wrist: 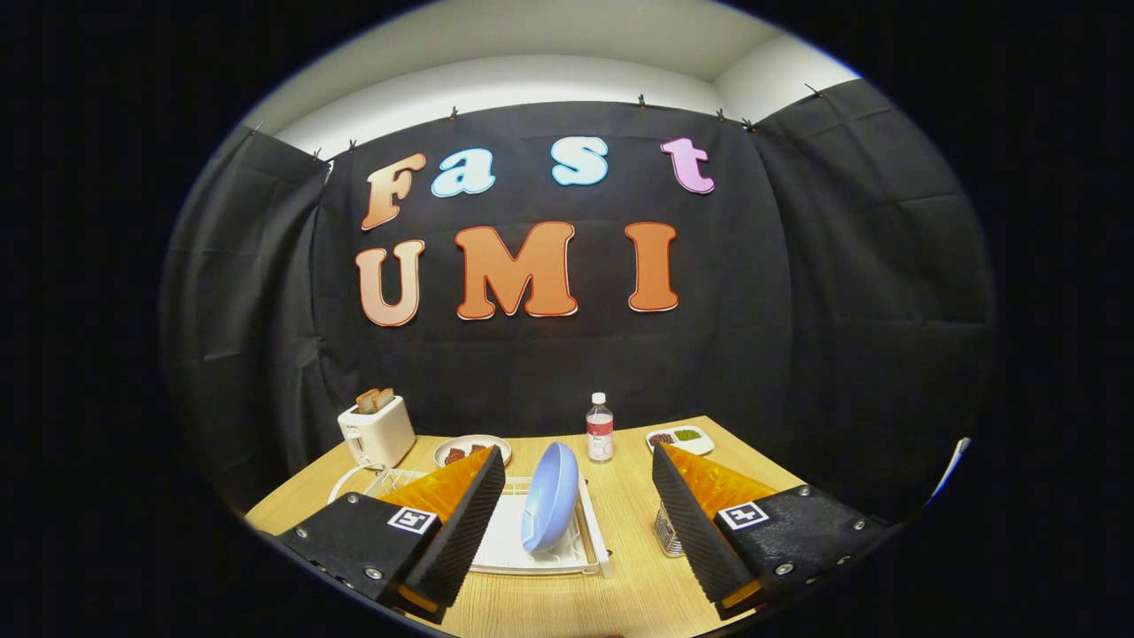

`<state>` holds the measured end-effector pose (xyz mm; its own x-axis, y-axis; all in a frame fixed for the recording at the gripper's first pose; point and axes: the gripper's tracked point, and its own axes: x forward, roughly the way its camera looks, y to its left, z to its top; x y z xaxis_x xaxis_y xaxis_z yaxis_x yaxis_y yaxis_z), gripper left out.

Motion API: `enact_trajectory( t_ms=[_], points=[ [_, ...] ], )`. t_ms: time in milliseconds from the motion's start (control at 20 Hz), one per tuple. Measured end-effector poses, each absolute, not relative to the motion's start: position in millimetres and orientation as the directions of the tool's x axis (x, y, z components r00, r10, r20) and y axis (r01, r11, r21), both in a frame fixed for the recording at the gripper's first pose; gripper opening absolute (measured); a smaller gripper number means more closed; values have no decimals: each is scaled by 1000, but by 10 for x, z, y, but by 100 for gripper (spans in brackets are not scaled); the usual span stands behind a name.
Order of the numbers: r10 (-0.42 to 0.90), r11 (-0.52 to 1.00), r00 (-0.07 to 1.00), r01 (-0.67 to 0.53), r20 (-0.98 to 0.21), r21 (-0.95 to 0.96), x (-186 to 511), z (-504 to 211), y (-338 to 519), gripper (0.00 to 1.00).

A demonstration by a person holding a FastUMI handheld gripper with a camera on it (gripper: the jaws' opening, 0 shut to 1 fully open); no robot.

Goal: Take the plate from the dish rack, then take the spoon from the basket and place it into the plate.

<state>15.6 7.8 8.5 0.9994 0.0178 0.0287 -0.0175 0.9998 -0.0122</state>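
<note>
A light blue plate (549, 498) stands on edge in a white dish rack (595, 540) on the wooden table. It sits between my two fingers and a little beyond their tips. My gripper (578, 467) is open wide with nothing held, raised above the near part of the table. A small wire basket (668, 532) stands to the right of the rack, mostly hidden behind my right finger (700, 523). I cannot make out the spoon in it. My left finger (461, 523) covers the rack's left part.
A white toaster (376, 430) with bread stands at the back left. Beside it is a white plate with food (471, 450). A clear water bottle (600, 428) stands at the back centre, and a white tray with two fillings (679, 438) lies at the back right.
</note>
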Motion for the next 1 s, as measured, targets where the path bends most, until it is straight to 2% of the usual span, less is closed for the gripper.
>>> enact_trajectory(
  t_ms=[550,1000],
  points=[
    [11,1000,990,-13,-141,-13,804,-204,162,99],
    [-20,999,937,2,-349,-53,1551,-835,197,100]
  ],
)
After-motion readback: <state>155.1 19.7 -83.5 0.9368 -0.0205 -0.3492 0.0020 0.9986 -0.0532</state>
